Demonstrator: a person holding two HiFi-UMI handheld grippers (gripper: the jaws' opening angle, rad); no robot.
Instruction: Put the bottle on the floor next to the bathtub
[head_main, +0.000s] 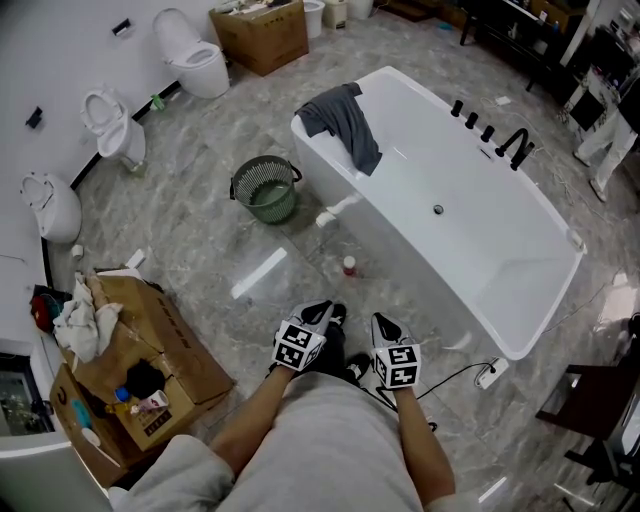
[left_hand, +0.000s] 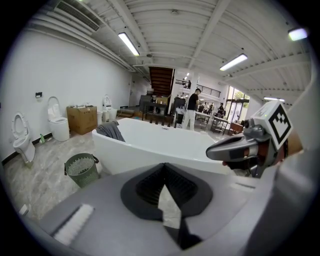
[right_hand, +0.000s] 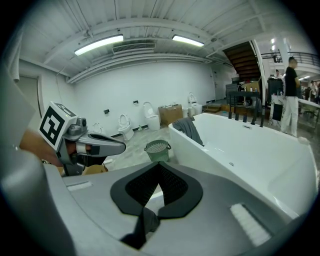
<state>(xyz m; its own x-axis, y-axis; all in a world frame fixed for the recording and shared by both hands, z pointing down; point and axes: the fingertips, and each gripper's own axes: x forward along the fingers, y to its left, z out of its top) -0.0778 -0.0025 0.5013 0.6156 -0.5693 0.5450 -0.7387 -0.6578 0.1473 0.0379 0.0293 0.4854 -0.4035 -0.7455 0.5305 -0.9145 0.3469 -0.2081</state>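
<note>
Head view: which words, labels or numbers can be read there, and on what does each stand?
No text is readable.
Cardboard box: dark print on its side, too small to read.
Bottle: any label is too small to read.
Left gripper and right gripper: square black-and-white markers only, no letters.

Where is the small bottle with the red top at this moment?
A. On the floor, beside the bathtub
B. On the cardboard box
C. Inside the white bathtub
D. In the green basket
A: in the head view the bottle stands on the grey floor close to the outer side of the bathtub, apart from the green basket.
</note>
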